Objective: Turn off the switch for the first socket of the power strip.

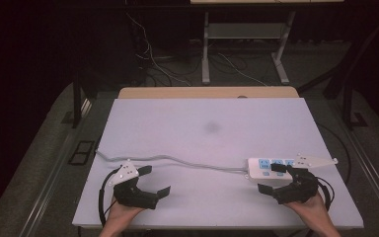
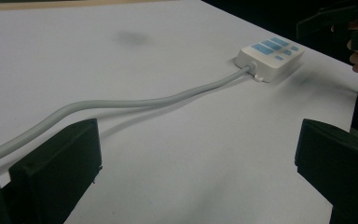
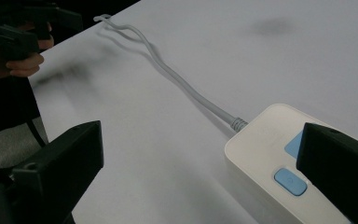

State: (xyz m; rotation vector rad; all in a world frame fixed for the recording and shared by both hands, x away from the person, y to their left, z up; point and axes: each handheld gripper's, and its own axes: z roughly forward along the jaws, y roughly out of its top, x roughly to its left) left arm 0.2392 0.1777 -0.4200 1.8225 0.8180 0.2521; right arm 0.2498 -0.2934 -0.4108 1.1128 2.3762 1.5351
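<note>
- While the power strip [image 1: 270,168] lies at the desk's [image 1: 207,133] near right, long axis left-right, it is met by the right gripper [image 1: 276,178], jaws spread wide.
- The left gripper [image 1: 154,181], jaws spread, is held well apart beside the cable [image 1: 177,160].

The power strip [image 3: 279,158] under my right hand-held gripper [image 1: 282,178] looks like smooth white plastic with a faint sheen, its blue button glossier; its cable [image 2: 135,103] is a smooth, matt grey sheath, rubbery-looking; the desk [image 1: 207,113] wears a matt white sheet over pale wood; my left hand-held gripper [image 1: 154,181] is dull black plastic.
</note>
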